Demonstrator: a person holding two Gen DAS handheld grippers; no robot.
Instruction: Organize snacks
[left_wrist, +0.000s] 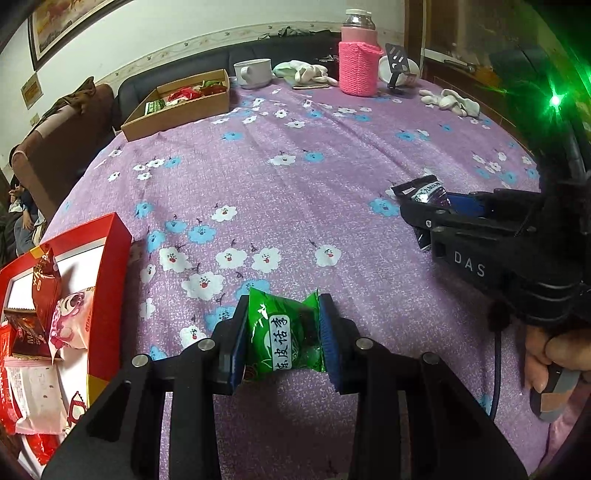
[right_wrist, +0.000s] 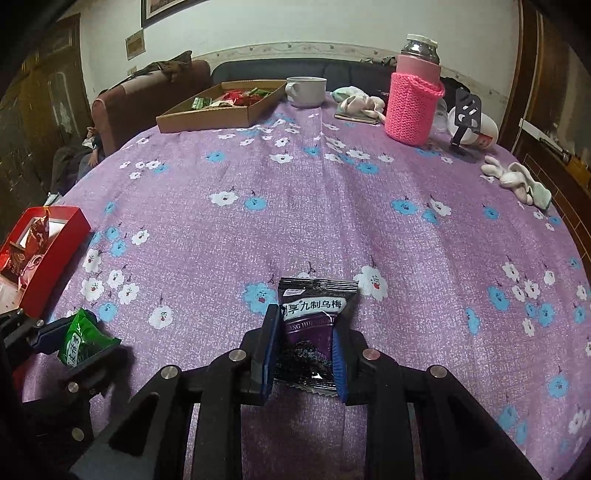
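Purple flowered counter (left_wrist: 295, 177). Left gripper (left_wrist: 283, 332) clamping crinkly green snack packet (left_wrist: 282, 336); right gripper (right_wrist: 303, 350) clamping dark purple plum sachet (right_wrist: 314, 325). Mid-carry, seemingly; next, sorting into brown cardboard tray (left_wrist: 177, 110) or red box (left_wrist: 110, 266).

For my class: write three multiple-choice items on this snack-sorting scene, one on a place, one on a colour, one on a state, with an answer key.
1. Where is the red box?
A. table's far edge
B. near left edge
C. beside the mug

2. What colour is the packet in the left gripper?
A. green
B. purple
C. red

3. What is the right gripper doing?
A. open and empty
B. shut on nothing
C. shut on a purple packet

Key: 1 B, it sits at the left by the grippers; 2 A, green wrapper between the pads; 3 C, both pads press the packet.
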